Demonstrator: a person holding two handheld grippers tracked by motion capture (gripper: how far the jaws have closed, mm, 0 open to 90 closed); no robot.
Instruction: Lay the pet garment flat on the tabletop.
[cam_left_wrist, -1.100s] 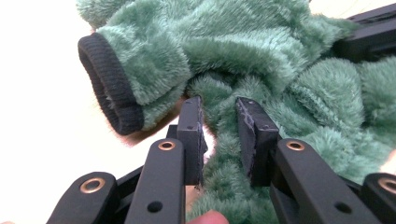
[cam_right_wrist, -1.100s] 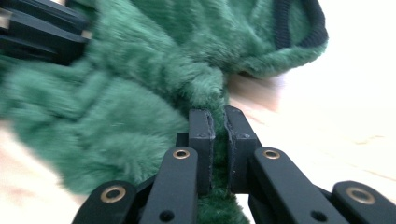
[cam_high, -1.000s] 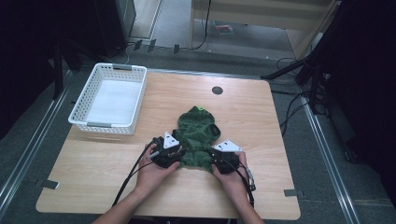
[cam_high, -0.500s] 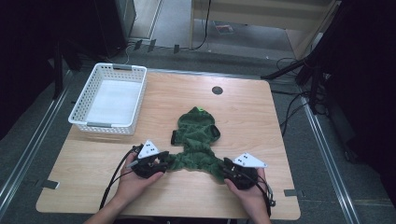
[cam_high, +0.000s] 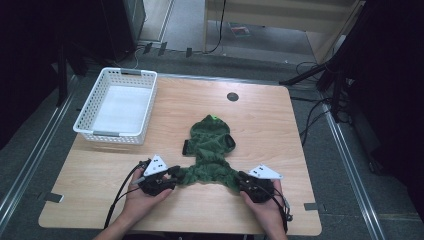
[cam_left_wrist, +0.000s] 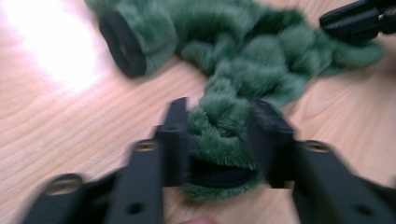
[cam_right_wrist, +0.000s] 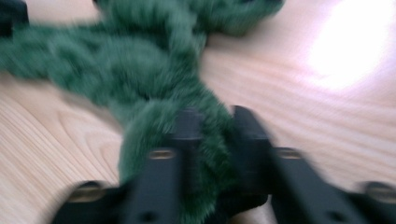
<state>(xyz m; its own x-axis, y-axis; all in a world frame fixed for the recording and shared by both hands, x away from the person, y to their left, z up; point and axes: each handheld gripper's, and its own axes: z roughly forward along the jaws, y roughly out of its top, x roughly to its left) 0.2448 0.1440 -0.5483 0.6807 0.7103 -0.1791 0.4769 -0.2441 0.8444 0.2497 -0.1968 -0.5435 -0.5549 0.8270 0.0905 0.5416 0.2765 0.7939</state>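
A fuzzy green garment (cam_high: 210, 145) with black cuffs lies flat in the middle of the wooden table (cam_high: 270, 125), its lower corners drawn out sideways. My left gripper (cam_high: 174, 172) is at the lower left corner. In the left gripper view its jaws (cam_left_wrist: 217, 121) have just been opening and stand loosely around a bunched green end with a black cuff (cam_left_wrist: 219, 175). My right gripper (cam_high: 241, 177) is at the lower right corner. Its jaws (cam_right_wrist: 215, 119) have also just been opening, with green pile (cam_right_wrist: 116, 60) still between them. Both gripper views are blurred.
A white plastic basket (cam_high: 112, 135) stands at the table's far left. A black round grommet (cam_high: 232, 96) sits near the far edge. Cables trail from both grippers toward the near edge. Bare wood lies on both sides of the garment.
Both hands have moved apart and toward the near edge, drawing the garment's lower corners out sideways. The garment now lies wider and flatter.
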